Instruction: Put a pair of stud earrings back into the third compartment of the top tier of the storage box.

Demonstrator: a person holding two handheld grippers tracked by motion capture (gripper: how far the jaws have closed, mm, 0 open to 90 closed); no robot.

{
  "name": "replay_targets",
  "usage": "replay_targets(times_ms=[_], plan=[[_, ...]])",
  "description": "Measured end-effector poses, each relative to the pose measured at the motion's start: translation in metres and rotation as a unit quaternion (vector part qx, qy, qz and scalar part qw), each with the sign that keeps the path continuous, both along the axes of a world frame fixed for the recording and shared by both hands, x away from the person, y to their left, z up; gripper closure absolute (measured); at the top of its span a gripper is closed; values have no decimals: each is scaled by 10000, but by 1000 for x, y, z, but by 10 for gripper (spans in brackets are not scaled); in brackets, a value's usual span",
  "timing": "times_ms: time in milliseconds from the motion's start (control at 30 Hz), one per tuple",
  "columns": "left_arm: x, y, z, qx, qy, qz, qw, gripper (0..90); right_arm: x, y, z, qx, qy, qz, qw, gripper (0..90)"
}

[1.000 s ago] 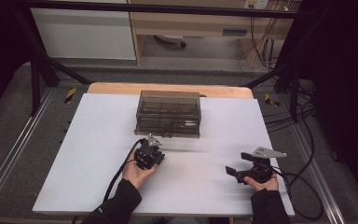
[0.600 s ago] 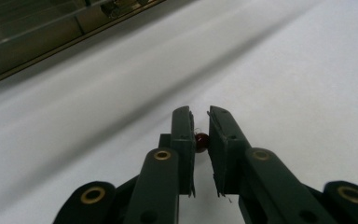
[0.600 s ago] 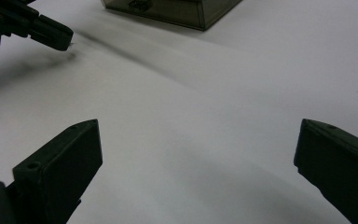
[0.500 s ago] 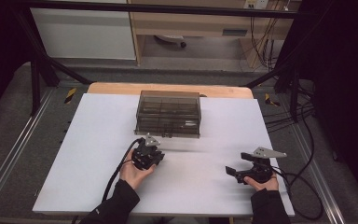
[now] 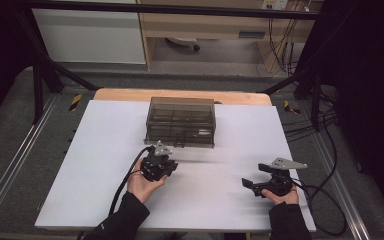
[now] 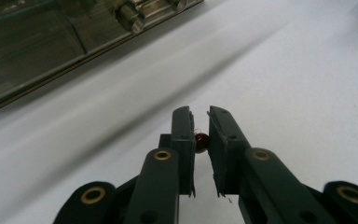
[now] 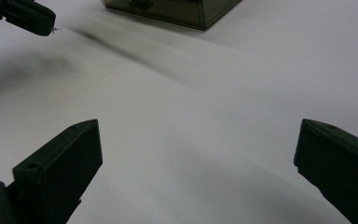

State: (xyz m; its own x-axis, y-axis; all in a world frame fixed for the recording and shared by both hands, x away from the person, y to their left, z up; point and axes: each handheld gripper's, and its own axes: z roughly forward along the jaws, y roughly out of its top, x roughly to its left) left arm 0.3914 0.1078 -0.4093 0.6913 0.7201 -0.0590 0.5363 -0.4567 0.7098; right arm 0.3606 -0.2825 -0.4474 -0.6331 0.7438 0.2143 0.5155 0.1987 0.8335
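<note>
Small red bead pinched just short of a smoky plastic box

High view: the left gripper (image 5: pixel 164 164) sits near the translucent compartment box (image 5: pixel 181 120) on the matte white table (image 5: pixel 95 150). Left gripper view: jaws clamp a glossy round red bead (image 6: pixel 201 138). Right gripper view: the right gripper (image 7: pixel 198 163) has its blocky jaws wide apart.

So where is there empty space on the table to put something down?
The white table is bare left of the left gripper, and between it and the right gripper. Also right of the smoky plastic box. It's tight only between box and left gripper.
</note>
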Motion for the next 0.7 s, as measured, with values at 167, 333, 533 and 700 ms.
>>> replay_targets(times_ms=[167, 333, 533, 700], plan=[[0, -1, 5, -30, 6, -38, 10000, 807, 0, 0, 0, 0, -1, -2, 10000, 14], [1, -2, 14, -98, -22, -83, 9999, 807, 0, 0, 0, -12, -14, 14, 10000, 14], [3, -7, 28, -128, -90, -168, 9997, 807, 0, 0, 0, -3, -4, 3, 10000, 15], [8, -15, 41, -124, -188, -226, 9995, 807, 0, 0, 0, -4, -24, 4, 10000, 15]])
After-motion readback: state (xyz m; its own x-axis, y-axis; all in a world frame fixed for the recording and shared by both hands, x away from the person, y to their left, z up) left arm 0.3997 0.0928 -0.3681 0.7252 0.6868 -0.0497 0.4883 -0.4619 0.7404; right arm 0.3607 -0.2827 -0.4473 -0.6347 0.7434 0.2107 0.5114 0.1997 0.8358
